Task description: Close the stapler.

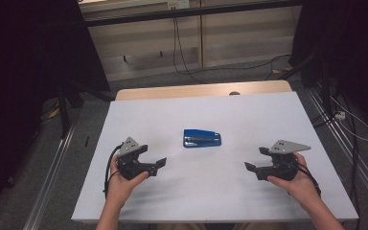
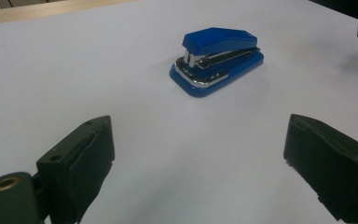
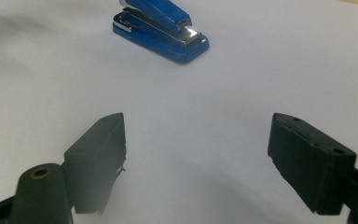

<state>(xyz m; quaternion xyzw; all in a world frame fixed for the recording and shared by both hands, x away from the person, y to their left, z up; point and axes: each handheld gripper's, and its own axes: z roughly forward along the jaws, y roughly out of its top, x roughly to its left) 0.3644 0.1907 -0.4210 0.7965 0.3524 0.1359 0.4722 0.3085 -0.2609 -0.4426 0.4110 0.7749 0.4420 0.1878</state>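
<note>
A white table point(image 1: 211, 191) fills the scene; the blue stapler point(image 1: 201, 138) lies at its centre. Left gripper point(image 1: 156, 163) sits at the stapler's eight o'clock, right gripper point(image 1: 252, 167) at four o'clock, both with jaws spread wide and empty

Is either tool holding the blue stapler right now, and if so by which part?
No. Left tool and right tool are open and empty; the stapler lies untouched between them.

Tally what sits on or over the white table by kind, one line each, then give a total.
Blue stapler: 1
Hand-held grippers: 2, the left gripper and the right gripper, both with jaws open and nothing between them
Total: 3
</note>
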